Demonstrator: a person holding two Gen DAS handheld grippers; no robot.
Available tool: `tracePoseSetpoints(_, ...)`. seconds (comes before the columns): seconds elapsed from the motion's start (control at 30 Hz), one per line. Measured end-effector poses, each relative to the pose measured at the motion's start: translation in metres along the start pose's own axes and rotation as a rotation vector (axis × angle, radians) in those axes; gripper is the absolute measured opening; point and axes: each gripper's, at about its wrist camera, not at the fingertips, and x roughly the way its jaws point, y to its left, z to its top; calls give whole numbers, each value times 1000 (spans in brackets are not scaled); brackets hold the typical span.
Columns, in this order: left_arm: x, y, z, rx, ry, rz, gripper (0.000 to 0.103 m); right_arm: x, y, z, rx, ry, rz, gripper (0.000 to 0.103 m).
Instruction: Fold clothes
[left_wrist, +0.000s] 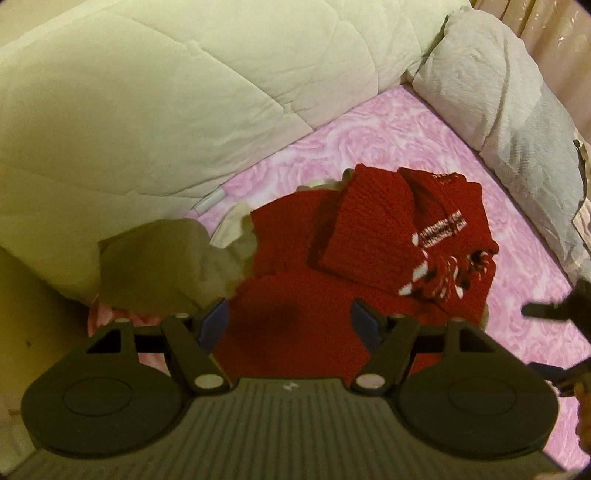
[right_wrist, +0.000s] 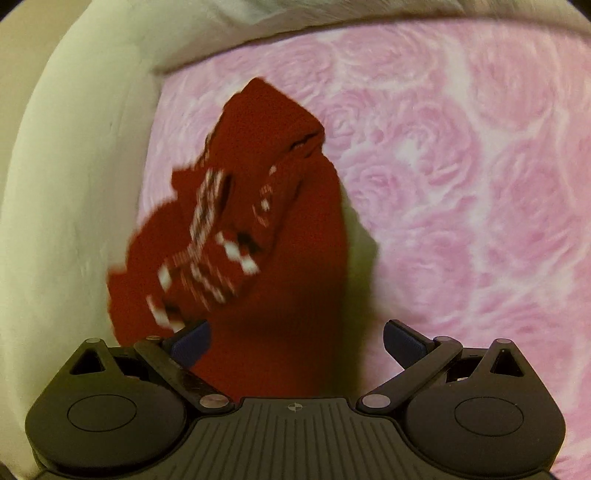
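Nearest in the left wrist view, the left tool (left_wrist: 290, 325) has its two fingers spread wide apart, with nothing between the blue pads (left_wrist: 216, 323). It hovers over the near part of a red sweater (left_wrist: 295, 295), which lies on the bed sheet (left_wrist: 424, 155), a pink one printed with roses. Whether the pads touch the knit cannot be told. Beyond the tool, the sweater is bunched into thick folds, and a band of white and black pattern (left_wrist: 439, 229) shows on its right side. Just left of the sweater lies a rumpled olive-beige cloth (left_wrist: 166, 266), and a bit of pale fabric peeks out between them. At the right edge of this view, dark parts of the right tool (left_wrist: 554, 310) reach in over the sheet.

From the right wrist view, the right tool (right_wrist: 295, 341) is likewise spread wide and holds nothing. Its left pad (right_wrist: 192, 341) sits at the sweater's near edge, while the right pad is over the sheet. The sweater (right_wrist: 266, 184) looks blurred here, its patterned band crumpled in the middle and a red fold pointing away.

Farther back, a cream quilt (left_wrist: 147, 110) is heaped along the left of the bed, and a grey pillow (left_wrist: 491, 85) lies at the far right corner.
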Motion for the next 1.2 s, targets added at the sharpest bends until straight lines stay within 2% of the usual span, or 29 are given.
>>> tracePoseSetpoints(0.13,16,7,4,-9,14,-5,69,33,1,21,147,-11,89,102)
tracePoseSetpoints(0.23,26,12,5,-16,23,-6,69,54,3,30,220,-7,119,102)
tracePoseSetpoints(0.43,32,19,9,-37,21,12,69,97,8,36,299,47,167,101)
tracePoseSetpoints(0.5,30,20,10,-41,15,12,69,113,14,37,276,89,174,82)
tracePoseSetpoints(0.57,26,19,10,-39,10,12,69,124,17,35,238,143,145,40)
tracePoseSetpoints(0.63,18,16,11,-34,-1,9,69,119,12,30,212,157,168,19)
tracePoseSetpoints(0.73,3,9,11,-34,-22,-15,69,80,2,21,107,109,261,15)
tracePoseSetpoints(0.83,-17,-1,12,-35,-56,-51,69,11,-7,10,-54,29,377,14)
tracePoseSetpoints(0.93,-40,-16,11,-25,-91,-90,69,-58,-16,4,-131,-67,496,13)
tracePoseSetpoints(1.2,-105,-80,-16,43,-167,-188,69,-215,-48,-13,-156,-279,762,12)
